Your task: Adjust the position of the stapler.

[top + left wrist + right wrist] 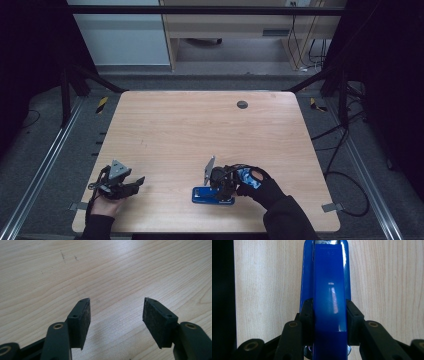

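— Where's the blue stapler (329, 302)?
— Near the desk's (200, 125) front edge, right of centre, clamped across its sides by the right gripper (329, 315), probably for a firm, square hold.
— And the left gripper (116, 315)?
— Released, empty, over bare wood near the front-left corner.

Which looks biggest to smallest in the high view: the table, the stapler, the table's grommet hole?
1. Table
2. Stapler, partly hidden by the right gripper
3. Grommet hole, farther off but plainly smallest
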The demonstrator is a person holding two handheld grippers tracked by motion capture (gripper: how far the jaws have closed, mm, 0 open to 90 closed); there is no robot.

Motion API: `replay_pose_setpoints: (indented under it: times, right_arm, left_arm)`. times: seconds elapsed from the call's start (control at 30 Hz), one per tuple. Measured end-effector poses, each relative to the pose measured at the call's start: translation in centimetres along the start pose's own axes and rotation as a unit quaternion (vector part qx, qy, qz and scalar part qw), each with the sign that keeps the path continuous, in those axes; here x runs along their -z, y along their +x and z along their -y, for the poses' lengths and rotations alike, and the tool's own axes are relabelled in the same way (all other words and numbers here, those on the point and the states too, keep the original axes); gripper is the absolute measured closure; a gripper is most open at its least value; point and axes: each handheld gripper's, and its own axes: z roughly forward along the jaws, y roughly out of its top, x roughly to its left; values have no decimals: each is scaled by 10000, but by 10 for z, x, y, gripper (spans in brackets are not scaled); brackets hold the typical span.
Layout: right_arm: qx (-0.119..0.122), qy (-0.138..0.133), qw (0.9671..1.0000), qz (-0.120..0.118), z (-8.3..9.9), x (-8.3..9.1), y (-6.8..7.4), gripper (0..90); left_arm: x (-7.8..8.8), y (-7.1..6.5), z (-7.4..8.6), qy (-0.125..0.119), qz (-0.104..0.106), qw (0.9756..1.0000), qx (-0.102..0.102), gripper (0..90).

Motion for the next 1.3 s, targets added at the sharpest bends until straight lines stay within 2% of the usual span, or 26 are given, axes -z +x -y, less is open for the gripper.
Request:
replay_pose_setpoints:
  times: [0.2,0.33,0.37,0.47,0.6,0.63,0.67,0.8,0.83,0.87,0.9,0.93,0.97,1.03,1.23,1.3]
  right_arm:
    - [71,11,10000,21,0,-1,0,656]
    - [25,-19,10000,40,1,-1,1,646]
    - [-81,-125,9999,34,3,0,1,584]
    - [-136,-345,9993,81,5,4,3,534]
    - [-299,-781,9963,184,10,14,6,542]
    - [-299,-781,9963,184,10,14,6,542]
    - [-353,-1062,9934,248,13,21,7,554]
    - [-617,-1641,9834,467,21,35,12,600]
    - [-617,-1641,9834,467,21,35,12,600]
    - [-797,-1879,9770,614,25,41,14,643]
    - [-880,-1977,9739,688,28,43,15,656]
    - [-880,-1977,9739,688,28,43,15,656]
    - [-1027,-2151,9679,794,34,46,16,698]
    - [-1201,-2319,9611,900,40,48,18,737]
    - [-1529,-2913,9391,991,62,49,24,833]
    - [-1615,-3058,9331,986,69,48,27,866]
  left_arm:
    - [-1,0,0,13,8,10000,-8,391]
    - [0,0,0,24,17,10000,-31,390]
    - [0,0,0,23,17,10000,-28,390]
    - [0,0,0,25,24,10000,-18,390]
    - [0,-1,0,10,23,10000,-16,390]
    - [0,-1,0,10,23,10000,-16,390]
    - [0,-1,0,4,28,10000,-6,390]
    - [0,-1,-1,1,39,10000,-8,390]
    - [0,-1,-1,1,39,10000,-8,390]
    - [0,-2,-1,-20,45,10000,7,391]
    - [0,-2,-2,-13,53,10000,-9,391]
    - [0,-2,-2,-13,53,10000,-9,392]
    - [0,-3,-2,-25,61,10000,-13,394]
    - [0,-3,-2,-35,79,10000,-14,401]
    - [1,-5,-3,-55,102,9999,-25,421]
    - [1,-6,-4,-83,132,9999,-38,430]
